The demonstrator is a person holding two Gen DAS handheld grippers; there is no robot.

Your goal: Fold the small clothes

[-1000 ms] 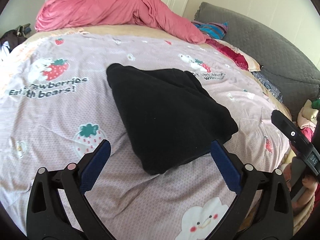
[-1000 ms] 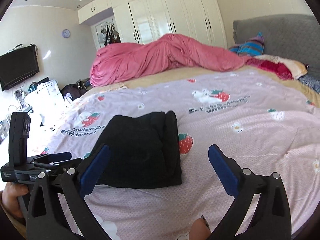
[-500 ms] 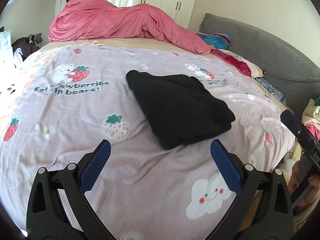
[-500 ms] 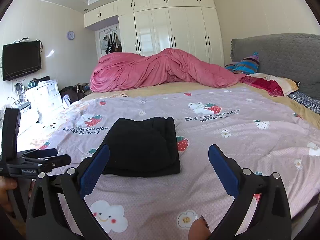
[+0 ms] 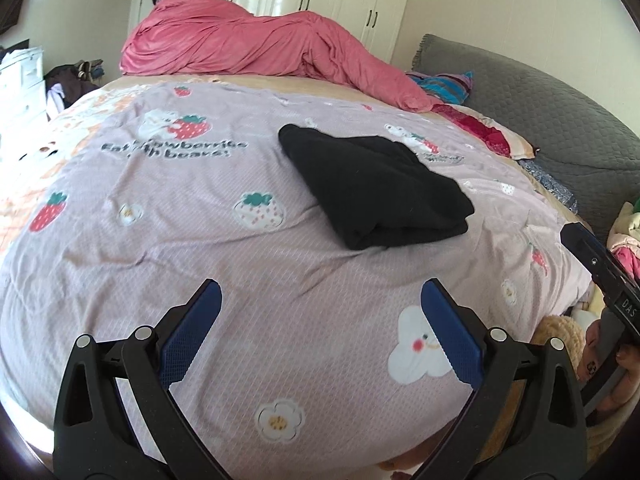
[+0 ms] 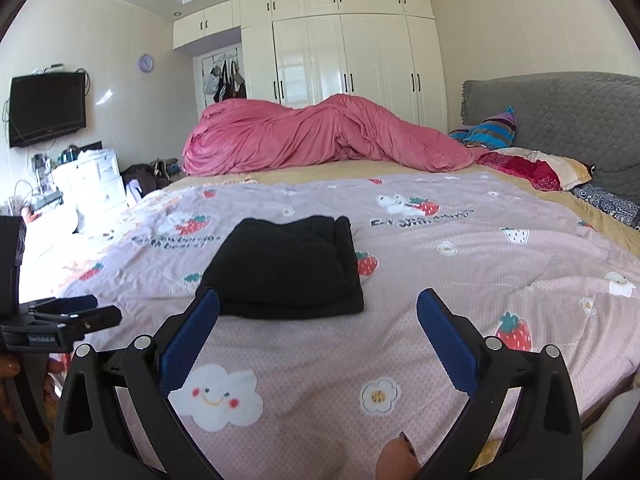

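A black garment (image 5: 376, 188) lies folded into a thick rectangle on the quilt (image 5: 200, 240), a lilac cover printed with strawberries, bears and clouds. In the left wrist view it sits in the middle of the bed, a little to the right, with its folded edge toward the near right. In the right wrist view the same garment (image 6: 288, 268) is just beyond the left fingertip, near the middle of the quilt (image 6: 460, 280).

The left gripper (image 5: 318, 296) hangs above the near part of the quilt with its blue pads wide apart and nothing between them, well short of the garment. The right gripper (image 6: 318, 304) is likewise spread wide and holds nothing; its left pad overlaps the garment's near corner in the view, but contact cannot be told.

At the far side a pink duvet (image 6: 320, 136) is heaped across the bed, with a striped pillow (image 6: 488, 128) to the right against the grey headboard (image 6: 560, 120). White wardrobes (image 6: 348, 52) stand behind, and a TV (image 6: 46, 108) hangs on the left wall
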